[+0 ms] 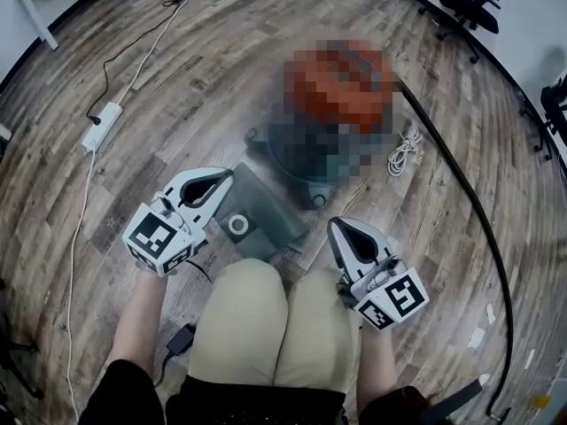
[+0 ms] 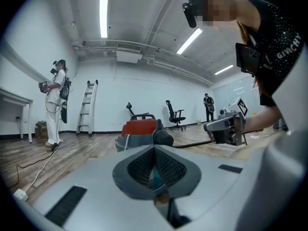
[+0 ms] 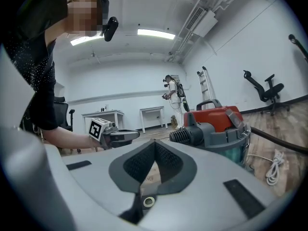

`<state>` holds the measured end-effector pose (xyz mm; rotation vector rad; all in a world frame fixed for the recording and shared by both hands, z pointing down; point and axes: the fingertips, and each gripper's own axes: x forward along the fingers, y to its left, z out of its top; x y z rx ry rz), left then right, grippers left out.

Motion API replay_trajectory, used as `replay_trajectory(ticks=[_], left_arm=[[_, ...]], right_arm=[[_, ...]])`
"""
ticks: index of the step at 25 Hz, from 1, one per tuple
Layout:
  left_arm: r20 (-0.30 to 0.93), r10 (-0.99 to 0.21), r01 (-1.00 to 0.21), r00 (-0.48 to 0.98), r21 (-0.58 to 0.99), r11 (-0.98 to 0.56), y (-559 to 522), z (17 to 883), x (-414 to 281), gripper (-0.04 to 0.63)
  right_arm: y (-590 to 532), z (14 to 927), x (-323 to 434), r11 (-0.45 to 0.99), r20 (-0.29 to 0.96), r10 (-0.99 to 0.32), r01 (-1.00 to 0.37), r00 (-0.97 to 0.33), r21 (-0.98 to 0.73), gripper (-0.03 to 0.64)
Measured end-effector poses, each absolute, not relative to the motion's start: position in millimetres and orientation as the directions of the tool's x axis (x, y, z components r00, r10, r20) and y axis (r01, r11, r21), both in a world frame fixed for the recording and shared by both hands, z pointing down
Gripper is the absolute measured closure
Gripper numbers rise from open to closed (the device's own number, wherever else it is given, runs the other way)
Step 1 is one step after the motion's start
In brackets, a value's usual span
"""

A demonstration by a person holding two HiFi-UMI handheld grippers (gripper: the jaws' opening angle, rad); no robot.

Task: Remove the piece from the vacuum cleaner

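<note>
The head camera is looking steeply down over the person's knees [image 1: 266,308] at the wooden floor [image 1: 204,122], with the vacuum cleaner [image 1: 301,162] just ahead. The left gripper [image 1: 229,177] camera is riding low near the floor, facing level toward the vacuum cleaner and the right gripper [image 1: 335,225]. The right gripper camera is facing back across likewise. All three views are sharing the vacuum cleaner.
</note>
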<state>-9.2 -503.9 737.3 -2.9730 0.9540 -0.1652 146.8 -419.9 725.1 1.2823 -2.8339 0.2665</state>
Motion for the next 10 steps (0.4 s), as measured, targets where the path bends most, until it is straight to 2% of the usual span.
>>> replay_trajectory(ticks=[10], left_arm=[[0.114, -0.576, -0.57, 0.81, -0.083, -0.818, -500.1, 735.8, -6.0, 0.588]], right_arm=[[-420.3, 722.0, 140.5, 0.672, 0.105, -0.723, -0.731, -0.682, -0.118, 0.606]])
